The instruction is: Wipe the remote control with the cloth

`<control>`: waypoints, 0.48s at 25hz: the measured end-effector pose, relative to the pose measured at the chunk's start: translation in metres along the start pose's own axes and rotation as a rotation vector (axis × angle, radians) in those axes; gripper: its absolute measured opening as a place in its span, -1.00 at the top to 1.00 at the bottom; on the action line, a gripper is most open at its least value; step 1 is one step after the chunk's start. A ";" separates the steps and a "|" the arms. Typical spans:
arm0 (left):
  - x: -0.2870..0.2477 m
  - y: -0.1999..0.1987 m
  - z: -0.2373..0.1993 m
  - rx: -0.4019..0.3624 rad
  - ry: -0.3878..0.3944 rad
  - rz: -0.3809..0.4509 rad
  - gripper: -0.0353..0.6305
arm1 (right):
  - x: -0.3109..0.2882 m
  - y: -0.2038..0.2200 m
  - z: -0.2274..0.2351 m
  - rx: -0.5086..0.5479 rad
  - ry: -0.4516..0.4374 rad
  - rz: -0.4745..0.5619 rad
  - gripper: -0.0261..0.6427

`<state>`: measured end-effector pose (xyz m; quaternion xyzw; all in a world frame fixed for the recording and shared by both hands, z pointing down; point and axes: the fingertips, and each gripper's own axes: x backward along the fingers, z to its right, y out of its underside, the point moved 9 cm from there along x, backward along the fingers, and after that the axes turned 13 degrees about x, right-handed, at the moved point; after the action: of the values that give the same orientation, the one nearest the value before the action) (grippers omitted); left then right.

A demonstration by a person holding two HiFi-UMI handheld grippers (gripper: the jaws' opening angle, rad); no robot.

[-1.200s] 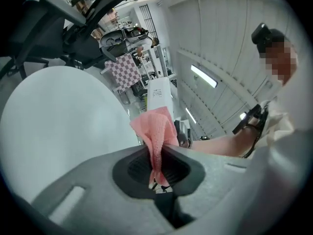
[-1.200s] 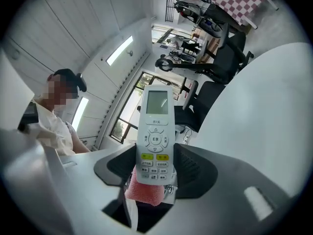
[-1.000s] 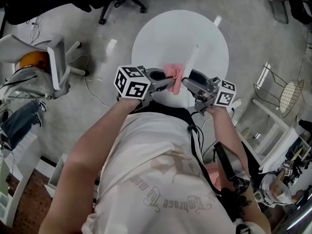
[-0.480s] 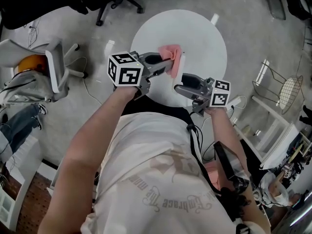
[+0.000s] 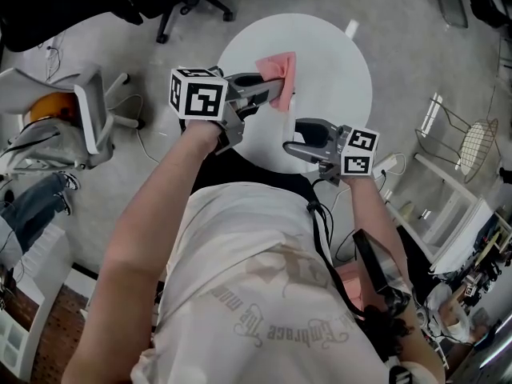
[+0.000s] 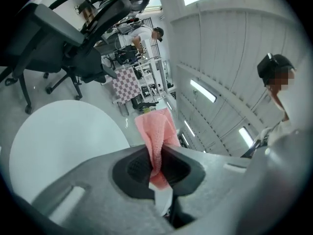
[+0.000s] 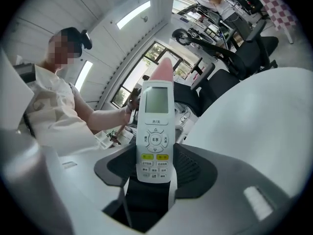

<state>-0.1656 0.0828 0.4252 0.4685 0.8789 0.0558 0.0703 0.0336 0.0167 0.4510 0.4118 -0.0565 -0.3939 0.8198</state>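
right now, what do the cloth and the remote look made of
The cloth looks like soft pink fabric, perhaps microfibre: fine bumpy weave, limp folds. The remote looks like hard white plastic: smooth, rigid casing with a slight sheen.

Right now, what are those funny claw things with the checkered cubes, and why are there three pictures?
Those are hand-held grippers. A person holds one in each hand, and each has two jaws, like tongs. The patterned cube is just a part of the gripper. The head view comes from a camera on the person's head, looking down at a round white table. The other two pictures come from small cameras riding on each gripper, looking along its jaws. The left gripper pinches a pink cloth. The right gripper grips a white remote control by its lower end, with the buttons facing the camera. Both things are held up in the air, not lying on the table.
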 end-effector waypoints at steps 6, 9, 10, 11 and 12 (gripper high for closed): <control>-0.008 0.014 -0.012 0.050 -0.092 -0.128 0.83 | 0.001 -0.006 0.003 0.042 0.034 0.022 0.19; -0.014 0.031 -0.014 0.070 -0.118 -0.170 0.83 | 0.004 -0.012 0.006 0.048 0.052 0.056 0.19; -0.015 0.036 -0.016 0.082 -0.119 -0.176 0.83 | 0.005 -0.012 0.006 0.048 0.054 0.058 0.19; -0.016 0.040 -0.017 0.092 -0.122 -0.181 0.83 | 0.007 -0.012 0.007 0.048 0.055 0.059 0.19; -0.017 0.044 -0.019 0.097 -0.129 -0.189 0.83 | 0.008 -0.012 0.008 0.047 0.056 0.059 0.19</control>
<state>-0.1240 0.0923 0.4526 0.3891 0.9144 -0.0241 0.1087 0.0283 0.0023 0.4454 0.4398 -0.0547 -0.3563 0.8226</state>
